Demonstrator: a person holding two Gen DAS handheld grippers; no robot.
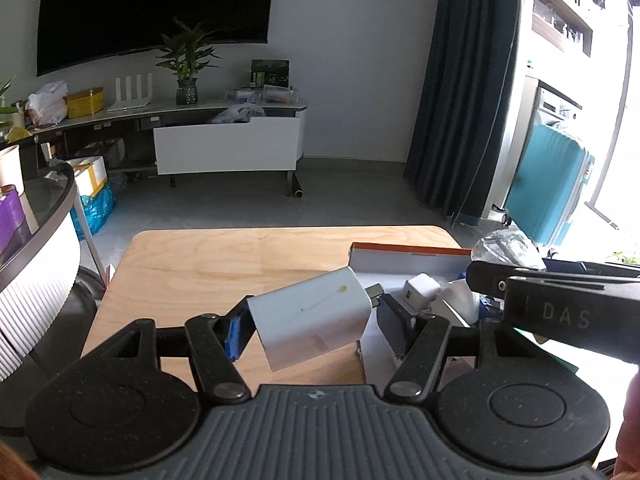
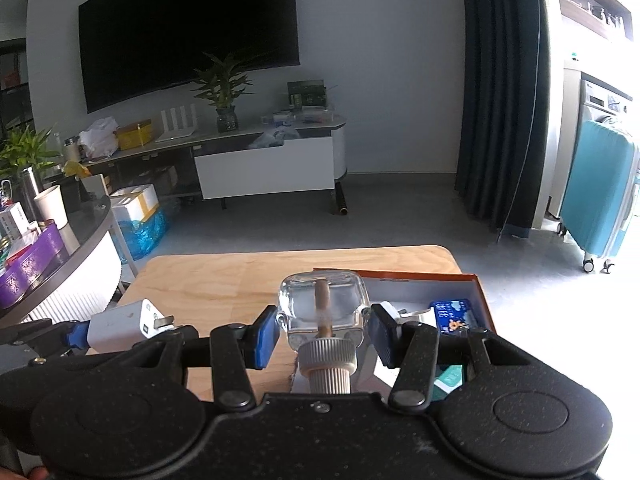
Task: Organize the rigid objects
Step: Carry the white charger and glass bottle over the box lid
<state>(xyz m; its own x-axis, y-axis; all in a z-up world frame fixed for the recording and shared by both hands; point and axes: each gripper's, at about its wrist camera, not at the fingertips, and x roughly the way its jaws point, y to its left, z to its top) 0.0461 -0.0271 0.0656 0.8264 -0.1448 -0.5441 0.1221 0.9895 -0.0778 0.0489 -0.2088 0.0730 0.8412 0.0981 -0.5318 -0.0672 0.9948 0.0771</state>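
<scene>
The wooden table [image 1: 224,264] is a pale, light-grained plywood top with rounded corners, smooth and bare over most of its left half. On its right side lies an open shallow cardboard box [image 2: 478,294] with an orange rim and white inner walls; in it rest a small white cube charger [image 1: 420,292] with a port on its face, a blue printed packet [image 2: 454,314] with a glossy wrapper, and other white items too jumbled to name. The left gripper [image 1: 316,322] is matte black plastic with speckled round hubs and a ribbed grey top plate; its jaws are clamped on a white power adapter [image 1: 316,316], a smooth rectangular block with rounded edges, a faint scuff line and a small yellowish spot on its upper face, and metal prongs jutting toward the right finger. One finger pad carries blue tape, the other is ribbed black rubber [image 1: 394,328]. The adapter hangs tilted above the table's near edge, just left of the box. The right gripper [image 2: 324,332], of the same black build with blue pads [image 2: 266,336], is closed on a clear glass bottle [image 2: 324,308], squarish with rounded shoulders, a brown stick inside and a ribbed beige screw cap [image 2: 328,364] facing the camera. The bottle is held above the box's near left corner.
</scene>
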